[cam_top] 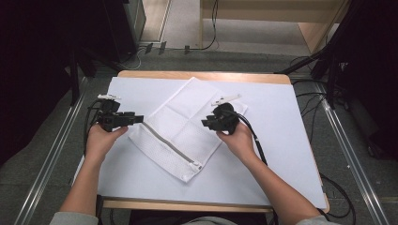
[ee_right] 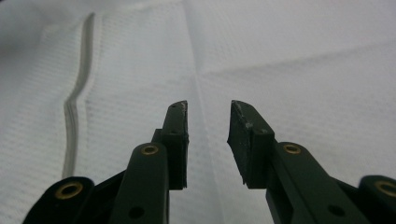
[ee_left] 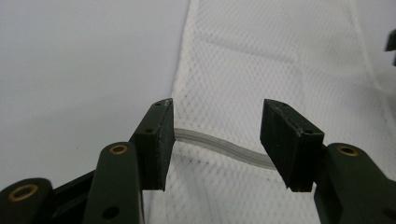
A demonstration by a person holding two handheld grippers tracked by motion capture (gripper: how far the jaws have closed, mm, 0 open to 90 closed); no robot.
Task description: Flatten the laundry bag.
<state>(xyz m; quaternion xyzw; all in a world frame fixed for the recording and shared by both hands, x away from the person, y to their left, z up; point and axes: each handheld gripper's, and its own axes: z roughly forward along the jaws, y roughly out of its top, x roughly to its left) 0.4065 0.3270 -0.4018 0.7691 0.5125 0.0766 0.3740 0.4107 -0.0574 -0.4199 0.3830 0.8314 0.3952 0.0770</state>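
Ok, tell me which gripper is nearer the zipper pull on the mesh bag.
Right. The right gripper hovers over the mesh bag, up and slightly right of the zipper pull. The left gripper sits at the zipper's far end.

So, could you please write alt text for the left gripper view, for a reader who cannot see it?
The left gripper holds its two black jaws open just above a white mesh laundry bag, with the bag's grey zipper running across the gap between them. To the left of the bag lies the plain white table cover.
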